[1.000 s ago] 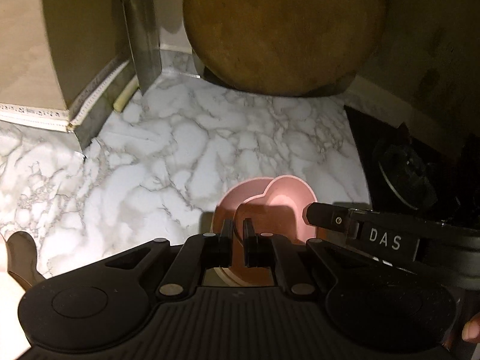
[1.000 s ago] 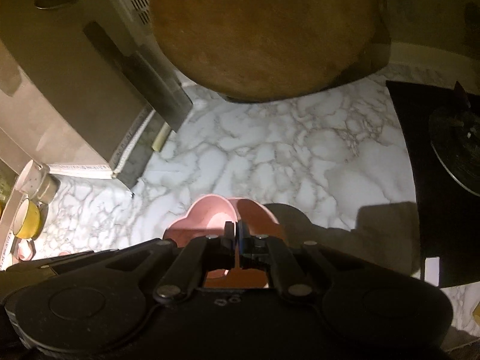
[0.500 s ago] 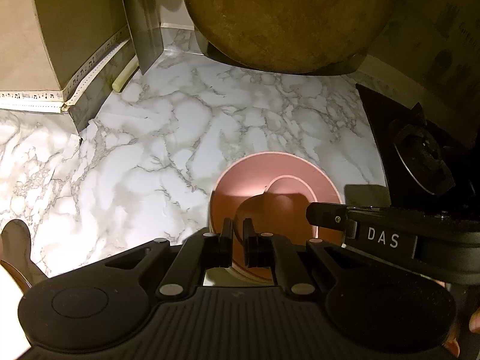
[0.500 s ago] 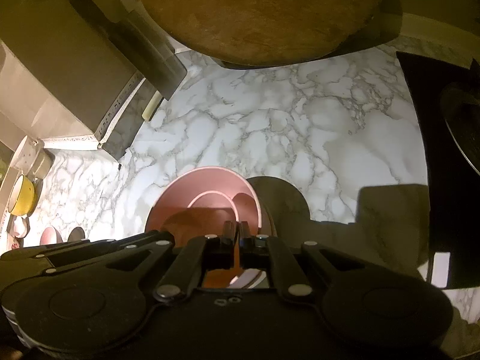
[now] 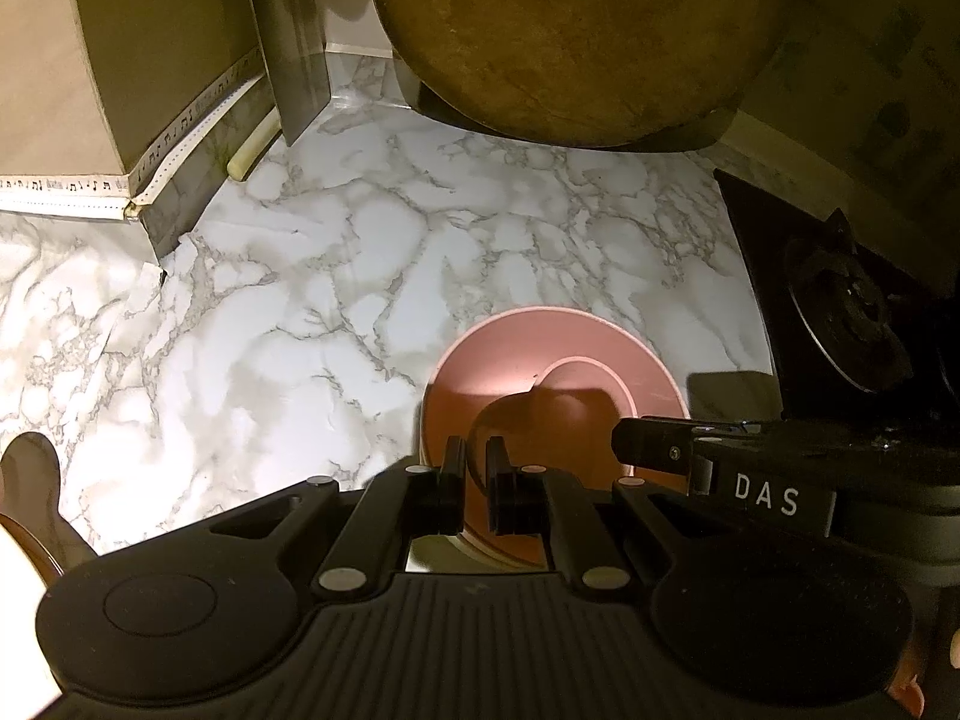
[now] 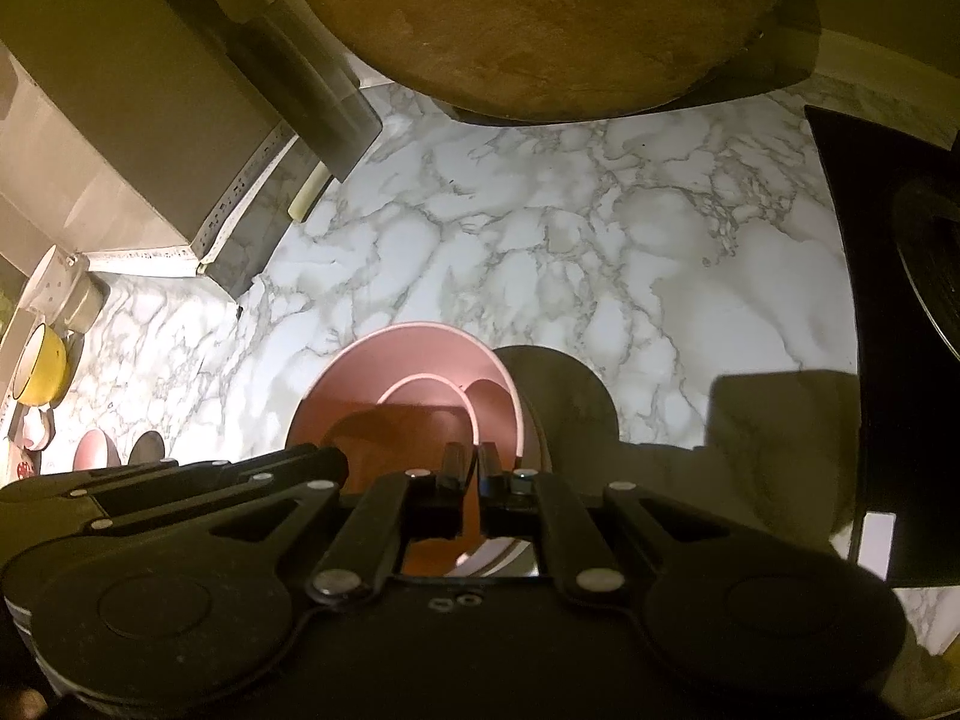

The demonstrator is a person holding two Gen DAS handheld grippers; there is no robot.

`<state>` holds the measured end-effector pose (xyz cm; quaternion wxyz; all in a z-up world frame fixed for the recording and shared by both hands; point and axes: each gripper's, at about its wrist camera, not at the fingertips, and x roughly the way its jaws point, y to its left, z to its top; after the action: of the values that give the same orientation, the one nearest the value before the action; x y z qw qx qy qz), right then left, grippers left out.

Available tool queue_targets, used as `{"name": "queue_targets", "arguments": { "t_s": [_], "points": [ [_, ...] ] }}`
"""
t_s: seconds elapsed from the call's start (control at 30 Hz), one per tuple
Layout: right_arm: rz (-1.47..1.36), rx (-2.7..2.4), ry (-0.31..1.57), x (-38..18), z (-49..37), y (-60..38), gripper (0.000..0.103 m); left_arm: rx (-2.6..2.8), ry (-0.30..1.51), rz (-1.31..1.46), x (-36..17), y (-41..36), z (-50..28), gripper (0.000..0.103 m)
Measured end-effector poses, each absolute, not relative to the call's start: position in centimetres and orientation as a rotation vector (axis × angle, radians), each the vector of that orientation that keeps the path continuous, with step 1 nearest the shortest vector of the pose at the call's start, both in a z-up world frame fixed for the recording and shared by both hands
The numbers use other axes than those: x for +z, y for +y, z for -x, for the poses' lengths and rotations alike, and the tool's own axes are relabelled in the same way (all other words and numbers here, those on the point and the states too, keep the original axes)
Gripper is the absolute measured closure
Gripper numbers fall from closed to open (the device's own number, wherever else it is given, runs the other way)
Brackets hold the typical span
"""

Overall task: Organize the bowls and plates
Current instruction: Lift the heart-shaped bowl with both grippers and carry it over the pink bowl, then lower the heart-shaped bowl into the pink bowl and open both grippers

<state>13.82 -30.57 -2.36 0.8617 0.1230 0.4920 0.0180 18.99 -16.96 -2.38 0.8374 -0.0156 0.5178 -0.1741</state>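
A pink bowl (image 5: pixel 540 354) sits on the marble counter (image 5: pixel 300 312), seen from above in both wrist views; it also shows in the right wrist view (image 6: pixel 408 378). My left gripper (image 5: pixel 474 480) is shut on the bowl's near-left rim. My right gripper (image 6: pixel 471 471) is shut on the bowl's near-right rim. The right gripper's body (image 5: pixel 750 480) shows at the right of the left wrist view. The left gripper's body (image 6: pixel 180 480) shows at the lower left of the right wrist view.
A big round wooden board (image 5: pixel 576 30) leans at the back. A beige box (image 5: pixel 120 60) stands at the back left. A black stove (image 5: pixel 852 324) lies to the right. A yellow cup (image 6: pixel 39 363), a small pink bowl (image 6: pixel 96 447) and other dishes sit far left.
The pink bowl has gone from tilted on edge to level and lower toward the counter, with both grippers still on its rim. The view has shifted little in the last half second.
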Motion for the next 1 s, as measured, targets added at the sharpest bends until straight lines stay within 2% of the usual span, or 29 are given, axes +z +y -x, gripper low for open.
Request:
{"name": "queue_targets", "arguments": {
  "t_s": [0.37, 0.57, 0.63, 0.73, 0.9, 0.97, 1.0],
  "points": [
    [-0.243, 0.052, 1.055, -2.1, -13.8, -30.4, 0.096, -0.379, 1.079, 0.042, -2.0, -16.5, -18.6, 0.095],
    [-0.227, 0.053, 1.029, -1.1, -13.5, -30.3, 0.086, -0.383, 1.054, 0.054, -1.1, -16.1, -18.0, 0.091],
    [-0.22, 0.054, 1.021, -0.8, -13.3, -30.2, 0.083, -0.379, 1.045, 0.05, -0.8, -15.9, -17.8, 0.086],
    [-0.215, 0.067, 1.008, -0.3, -12.8, -30.1, 0.073, -0.377, 1.02, 0.045, -0.2, -15.6, -17.3, 0.076],
    [-0.185, 0.054, 0.975, 0.6, -11.7, -30.0, 0.046, -0.382, 0.99, 0.049, 0.7, -14.7, -16.5, 0.075],
    [-0.19, 0.052, 0.962, 1.0, -11.3, -30.3, 0.038, -0.379, 0.971, 0.04, 1.2, -14.5, -16.0, 0.07],
    [-0.187, 0.053, 0.951, 1.2, -11.0, -30.3, 0.03, -0.373, 0.959, 0.037, 1.4, -14.3, -15.8, 0.062]
  ]
}}
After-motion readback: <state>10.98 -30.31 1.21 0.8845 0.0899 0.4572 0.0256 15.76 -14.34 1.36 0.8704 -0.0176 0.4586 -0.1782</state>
